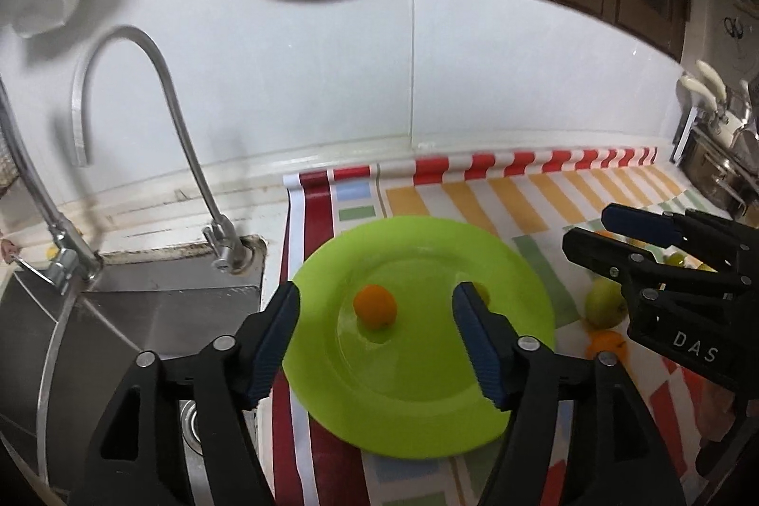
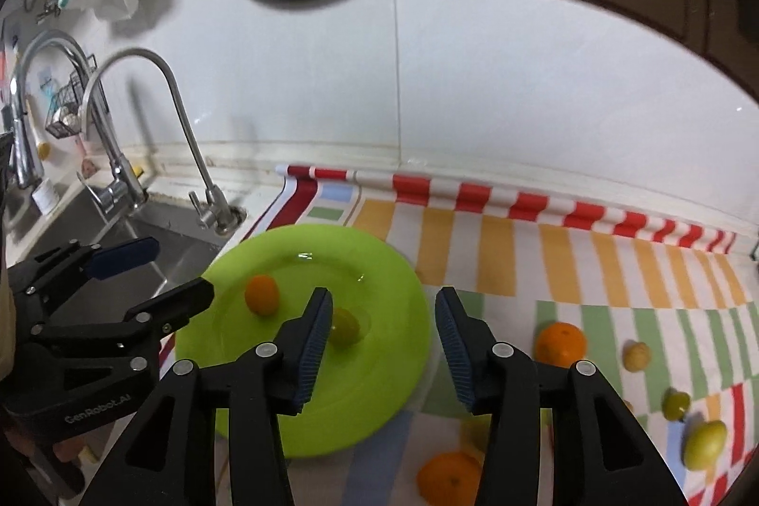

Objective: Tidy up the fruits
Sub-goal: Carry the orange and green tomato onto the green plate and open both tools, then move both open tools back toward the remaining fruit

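Right wrist view: green plate (image 2: 379, 269) holds two small fruits (orange, yellow-green); both tongs gape, released.

One lime-green plate (image 2: 303, 420) sits on the striped cloth (image 2: 522, 250), holding two fruits: one small orange kumquat (image 2: 261, 294) on its left part and one yellow-green fruit (image 2: 346, 326) to the right of that. Off the plate to the right lie two large oranges, one (image 2: 560, 344) just right of the rim and one (image 2: 448, 477) nearer, plus three small yellow-green fruits: a pale one (image 2: 636, 355) farther right, a greener one (image 2: 675, 405) nearer, and a larger one (image 2: 705, 444) at the near right. Two faucets (image 2: 180, 126) stand by one sink (image 2: 142, 231)
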Demonstrator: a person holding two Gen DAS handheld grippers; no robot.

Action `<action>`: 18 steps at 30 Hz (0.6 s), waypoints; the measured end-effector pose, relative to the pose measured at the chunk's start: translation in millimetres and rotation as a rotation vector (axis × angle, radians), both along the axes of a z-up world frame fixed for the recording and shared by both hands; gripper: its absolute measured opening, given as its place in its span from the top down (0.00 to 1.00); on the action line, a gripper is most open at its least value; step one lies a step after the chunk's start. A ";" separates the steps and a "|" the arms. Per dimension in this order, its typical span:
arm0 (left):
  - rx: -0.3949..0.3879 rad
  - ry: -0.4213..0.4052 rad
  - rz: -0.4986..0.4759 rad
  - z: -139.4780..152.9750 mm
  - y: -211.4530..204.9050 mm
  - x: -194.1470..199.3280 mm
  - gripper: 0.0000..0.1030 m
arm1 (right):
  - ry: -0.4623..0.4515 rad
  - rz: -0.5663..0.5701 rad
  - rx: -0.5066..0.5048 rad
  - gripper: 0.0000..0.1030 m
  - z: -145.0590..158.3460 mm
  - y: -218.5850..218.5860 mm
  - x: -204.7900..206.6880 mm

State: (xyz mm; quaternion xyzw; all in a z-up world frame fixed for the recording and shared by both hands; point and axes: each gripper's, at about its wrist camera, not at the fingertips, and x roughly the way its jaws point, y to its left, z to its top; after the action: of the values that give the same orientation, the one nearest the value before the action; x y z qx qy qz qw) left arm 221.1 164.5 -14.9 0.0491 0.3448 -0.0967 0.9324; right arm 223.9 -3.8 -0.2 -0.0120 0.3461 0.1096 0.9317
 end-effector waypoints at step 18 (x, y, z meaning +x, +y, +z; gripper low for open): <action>-0.033 -0.116 0.012 43.9 -41.8 -80.3 0.13 | -0.155 -0.078 0.003 0.28 41.7 -54.6 -88.6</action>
State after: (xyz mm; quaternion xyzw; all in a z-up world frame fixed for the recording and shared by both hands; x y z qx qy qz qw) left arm 140.8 122.7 29.0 0.0371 0.2888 -0.0938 0.9521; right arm 135.3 -58.5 41.4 -0.0053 0.2731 0.0724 0.9592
